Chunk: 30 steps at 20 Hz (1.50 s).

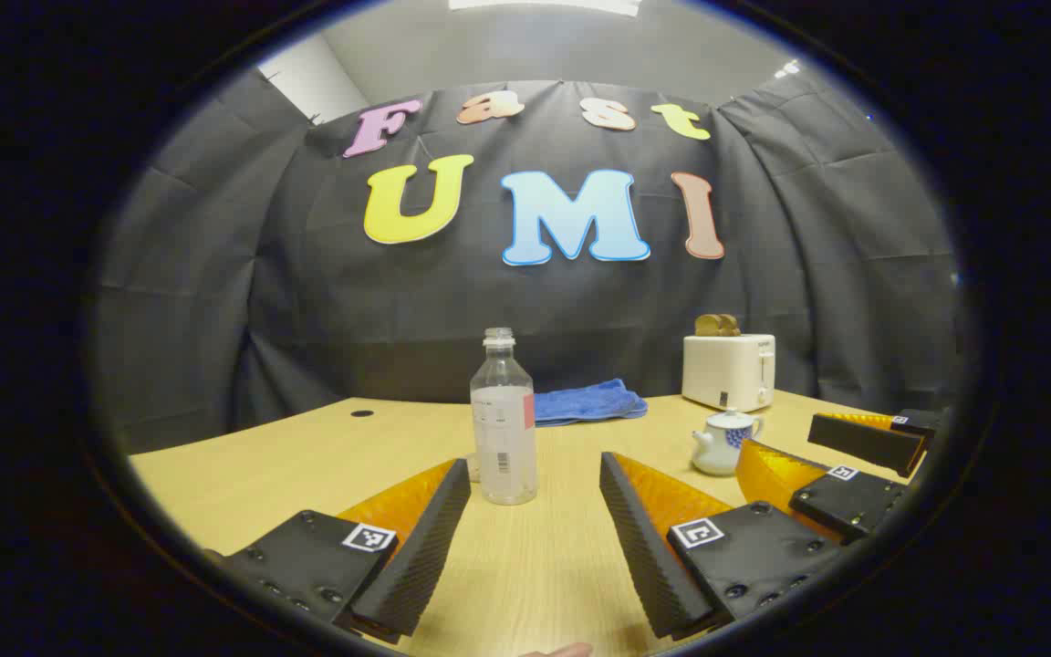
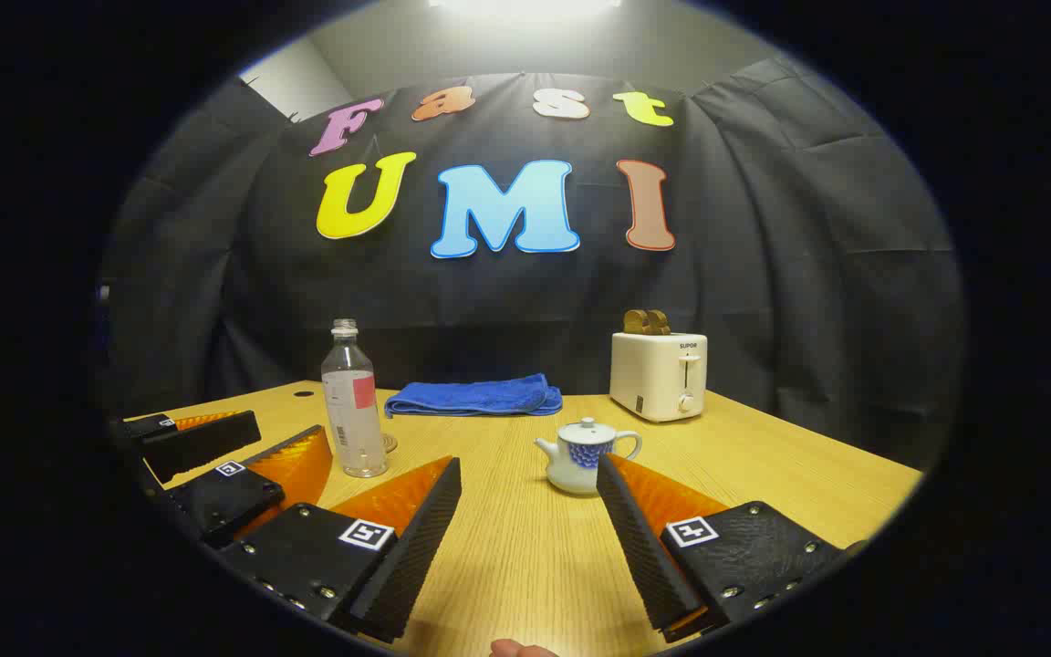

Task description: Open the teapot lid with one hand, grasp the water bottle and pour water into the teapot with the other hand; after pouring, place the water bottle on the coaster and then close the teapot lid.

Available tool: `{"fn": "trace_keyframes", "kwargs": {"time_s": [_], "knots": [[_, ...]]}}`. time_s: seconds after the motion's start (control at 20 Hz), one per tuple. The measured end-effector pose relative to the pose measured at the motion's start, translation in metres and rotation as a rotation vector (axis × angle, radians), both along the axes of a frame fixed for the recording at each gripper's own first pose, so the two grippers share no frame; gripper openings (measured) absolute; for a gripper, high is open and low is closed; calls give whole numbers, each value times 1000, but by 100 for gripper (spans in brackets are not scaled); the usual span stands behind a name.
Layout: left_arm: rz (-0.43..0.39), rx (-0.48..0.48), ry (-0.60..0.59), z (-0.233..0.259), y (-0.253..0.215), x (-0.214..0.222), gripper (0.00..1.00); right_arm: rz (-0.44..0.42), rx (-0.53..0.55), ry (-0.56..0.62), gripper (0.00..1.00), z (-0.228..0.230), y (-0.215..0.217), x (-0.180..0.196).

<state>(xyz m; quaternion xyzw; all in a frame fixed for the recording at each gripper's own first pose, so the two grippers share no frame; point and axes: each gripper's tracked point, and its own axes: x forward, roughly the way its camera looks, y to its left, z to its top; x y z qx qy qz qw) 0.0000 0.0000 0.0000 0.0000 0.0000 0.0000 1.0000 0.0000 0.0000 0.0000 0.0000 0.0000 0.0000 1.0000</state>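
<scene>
Right gripper view, coaster (image 2: 388, 443) behind water bottle (image 2: 352, 400)

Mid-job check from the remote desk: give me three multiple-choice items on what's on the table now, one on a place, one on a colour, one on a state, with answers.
1. Where does the folded towel lie?
A. at the back of the wooden table, between bottle and toaster
B. under the teapot
C. on top of the toaster

2. What colour is that towel?
A. red
B. blue
C. green

3. What is the state of the small white teapot with blue pattern?
A. lid on
B. lid off beside it
C. tipped over

Answers:
1 A, in the right gripper view it sits behind the clear plastic water bottle and left of the cream toaster.
2 B, it is blue in both views.
3 A, the knobbed lid caps the upright teapot; the left gripper and right gripper are open and hold nothing.
</scene>
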Motion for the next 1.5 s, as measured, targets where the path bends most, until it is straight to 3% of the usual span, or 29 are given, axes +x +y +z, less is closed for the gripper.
{"fn": "trace_keyframes", "kwargs": {"time_s": [0.25,0.95,1.25,1.5], "knots": [[-63,-4,1,2,-5,-4,100,-33,9,-1,93,-1,-2,-2],[-31,-1,-1,1,-4,-1,100,-10,0,-5,93,1,0,-1],[-71,6,-1,4,-13,10,100,-8,21,1,93,-1,-1,2],[-86,20,-45,22,-12,12,100,-69,25,30,93,9,-31,47]]}}
